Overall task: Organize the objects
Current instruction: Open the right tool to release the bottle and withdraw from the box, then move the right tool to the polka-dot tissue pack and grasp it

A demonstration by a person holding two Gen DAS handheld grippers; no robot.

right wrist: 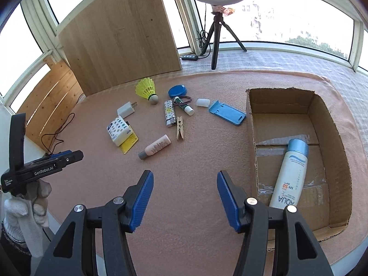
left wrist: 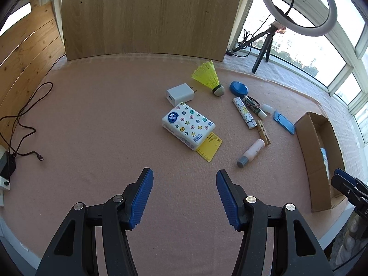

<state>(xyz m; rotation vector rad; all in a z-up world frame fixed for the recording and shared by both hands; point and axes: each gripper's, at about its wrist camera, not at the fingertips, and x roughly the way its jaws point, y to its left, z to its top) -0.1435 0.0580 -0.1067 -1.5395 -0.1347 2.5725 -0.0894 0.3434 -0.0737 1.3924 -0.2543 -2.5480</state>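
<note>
Both tongs spread, empty: left tongs (left wrist: 184, 197), right tongs (right wrist: 185, 199). Box (right wrist: 331, 124) right of right tongs holds sunscreen (right wrist: 290, 172); clutter ahead on counter (right wrist: 207, 161).

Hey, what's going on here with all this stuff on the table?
A person is tidying small items into an open cardboard box using two handheld grippers. Right now both the left gripper and the right gripper are open and hold nothing. Only a white sunscreen bottle with a blue cap lies in the box. The yellow plastic shuttlecock, patterned tissue pack and other bits sit loose on the pink cloth.
</note>
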